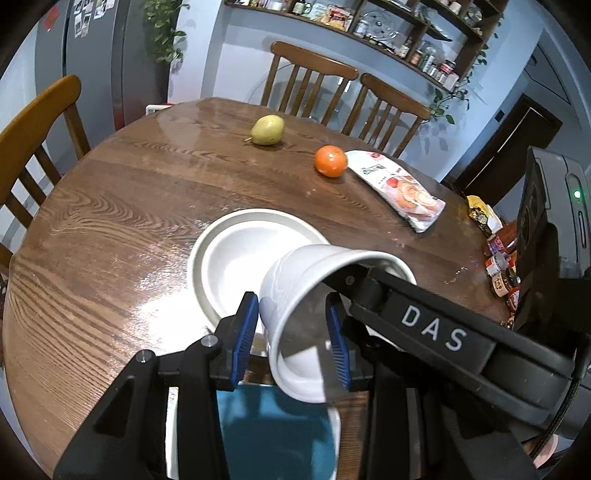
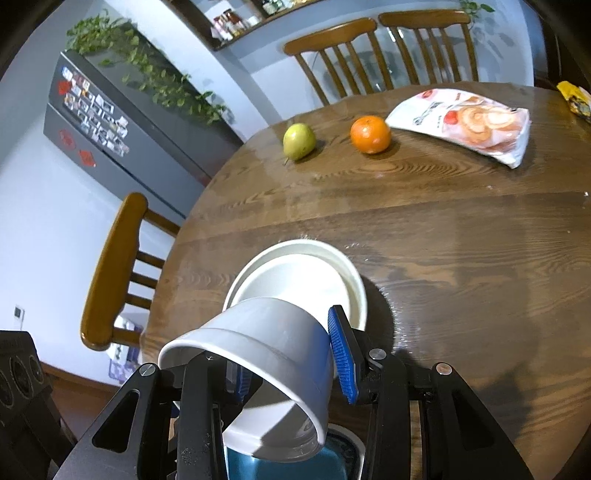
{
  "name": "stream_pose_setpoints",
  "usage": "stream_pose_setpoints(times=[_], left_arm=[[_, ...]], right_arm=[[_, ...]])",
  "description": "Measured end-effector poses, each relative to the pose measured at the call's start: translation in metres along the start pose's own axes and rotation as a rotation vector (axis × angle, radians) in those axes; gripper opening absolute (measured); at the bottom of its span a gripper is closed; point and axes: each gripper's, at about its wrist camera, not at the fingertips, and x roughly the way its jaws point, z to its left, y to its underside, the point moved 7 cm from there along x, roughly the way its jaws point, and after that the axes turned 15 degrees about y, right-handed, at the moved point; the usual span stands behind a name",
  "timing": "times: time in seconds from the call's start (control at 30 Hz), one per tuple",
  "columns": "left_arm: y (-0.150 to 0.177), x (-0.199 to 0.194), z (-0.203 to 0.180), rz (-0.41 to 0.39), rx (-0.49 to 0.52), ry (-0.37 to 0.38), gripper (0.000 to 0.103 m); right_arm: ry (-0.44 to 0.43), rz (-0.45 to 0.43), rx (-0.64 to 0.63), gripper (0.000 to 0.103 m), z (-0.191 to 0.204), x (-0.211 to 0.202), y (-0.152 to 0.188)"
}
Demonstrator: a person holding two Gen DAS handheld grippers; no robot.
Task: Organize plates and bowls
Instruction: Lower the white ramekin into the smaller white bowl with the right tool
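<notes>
A white bowl (image 1: 303, 321) hangs tilted on its side, its wall pinched between the left gripper's (image 1: 291, 343) blue pads and its rim caught by the right gripper (image 2: 291, 369), while just beyond the fingertips a shallow white plate (image 1: 236, 258) lies flat and empty.

Home dining kitchen (fridge (image 2: 110, 122), pantry shelves (image 1: 388, 33), wooden table (image 1: 129, 206))

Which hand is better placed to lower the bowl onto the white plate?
Left, marginally: left gripper and right gripper are both shut on the bowl, but the plate lies directly beyond the left one.
</notes>
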Motion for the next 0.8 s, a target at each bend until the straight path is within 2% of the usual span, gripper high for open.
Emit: stream_pose_setpoints(times=[0.27, 0.8], left_arm=[[-0.002, 0.004, 0.019, 0.019, -0.037, 0.005, 0.035], [0.001, 0.024, 0.035, 0.128, -0.066, 0.012, 0.035]], right_arm=[[0.014, 0.035, -0.029, 0.041, 0.014, 0.019, 0.002], [0.081, 0.117, -0.027, 0.041, 0.014, 0.048, 0.004]])
